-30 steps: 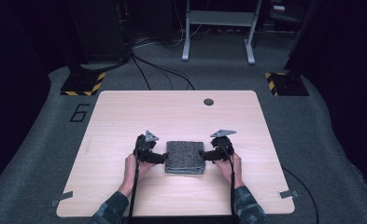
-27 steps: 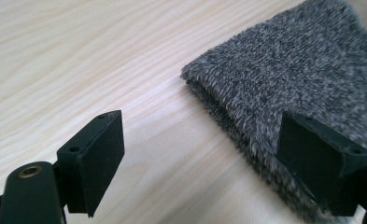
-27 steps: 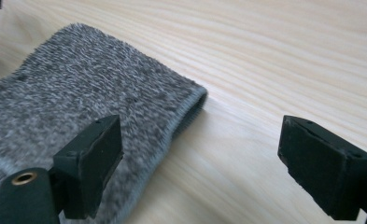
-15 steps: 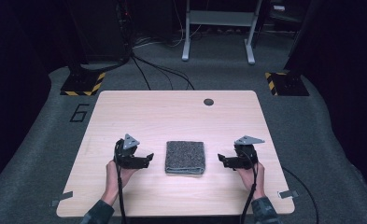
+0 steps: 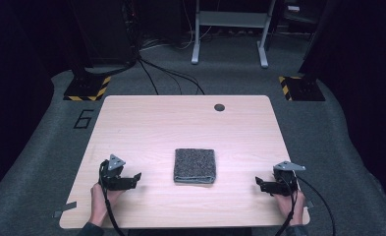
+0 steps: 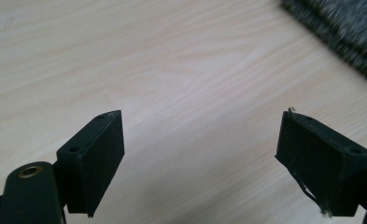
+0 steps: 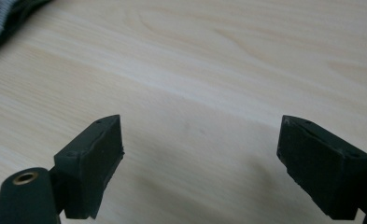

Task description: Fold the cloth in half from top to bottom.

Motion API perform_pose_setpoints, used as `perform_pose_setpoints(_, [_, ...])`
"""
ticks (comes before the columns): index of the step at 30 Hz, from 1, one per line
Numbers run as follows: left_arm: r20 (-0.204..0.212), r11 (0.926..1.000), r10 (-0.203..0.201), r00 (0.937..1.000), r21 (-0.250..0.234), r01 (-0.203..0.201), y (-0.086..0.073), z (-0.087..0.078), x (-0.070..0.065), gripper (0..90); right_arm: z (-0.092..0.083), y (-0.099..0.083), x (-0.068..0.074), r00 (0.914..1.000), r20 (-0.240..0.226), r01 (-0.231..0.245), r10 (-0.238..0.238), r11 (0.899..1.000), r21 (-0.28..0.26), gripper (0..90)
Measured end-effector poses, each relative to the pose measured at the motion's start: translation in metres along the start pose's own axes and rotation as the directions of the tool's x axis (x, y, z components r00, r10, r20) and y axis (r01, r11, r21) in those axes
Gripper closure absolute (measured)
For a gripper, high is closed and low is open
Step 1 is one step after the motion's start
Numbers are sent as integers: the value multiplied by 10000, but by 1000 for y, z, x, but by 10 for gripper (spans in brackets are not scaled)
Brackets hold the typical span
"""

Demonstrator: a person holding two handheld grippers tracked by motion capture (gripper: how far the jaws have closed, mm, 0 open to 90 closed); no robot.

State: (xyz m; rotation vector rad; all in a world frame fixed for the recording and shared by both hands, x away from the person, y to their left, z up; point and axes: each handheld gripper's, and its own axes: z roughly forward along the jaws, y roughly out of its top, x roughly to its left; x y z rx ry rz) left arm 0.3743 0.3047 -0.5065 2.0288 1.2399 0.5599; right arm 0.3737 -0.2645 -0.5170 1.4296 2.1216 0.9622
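table (image 5: pixel 146 123): pale wood top on grey carpet, bare but for a small dark round cap (image 5: pixel 219 107) near the far edge and the cloth at the middle.

cloth (image 5: pixel 195 165): dark grey speckled cloth, folded into a neat square pad, flat on the table about midway between the two grippers and touching neither. its edge shows at the top right corner of the left gripper view (image 6: pixel 344 32) and the top left corner of the right gripper view (image 7: pixel 3 18).

left gripper (image 5: pixel 137 176): near the table's front left, well apart from the cloth, pointed toward it. jaws spread wide, nothing between them but bare wood (image 6: pixel 200 144).

right gripper (image 5: pixel 258 182): near the front right corner, well apart from the cloth, also pointed inward. jaws spread wide, nothing held (image 7: pixel 200 149).

step in hand, as judged: the fold looks complete and the cloth lies released, both hands standing off to the sides. next move calls for little: either rest the grippers, or, if another fold is wanted, bring both back in to the cloth's side edges and pinch the layers together.
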Motion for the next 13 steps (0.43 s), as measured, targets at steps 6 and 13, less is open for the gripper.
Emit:
perform_pose_setpoints(6, [-108, 9990, -364, 9993, 256, 367, -19, 6, 10, 146, -2, -16, -11, 9997, 249, -77, 83, 9997, -238, 131])
perform_pose_setpoints(13, [-199, 9997, -261, 9995, -21, 261, -23, 9, 9, 138, 3, -13, -8, 9986, 428, 320, -320, 9995, 11, 77])
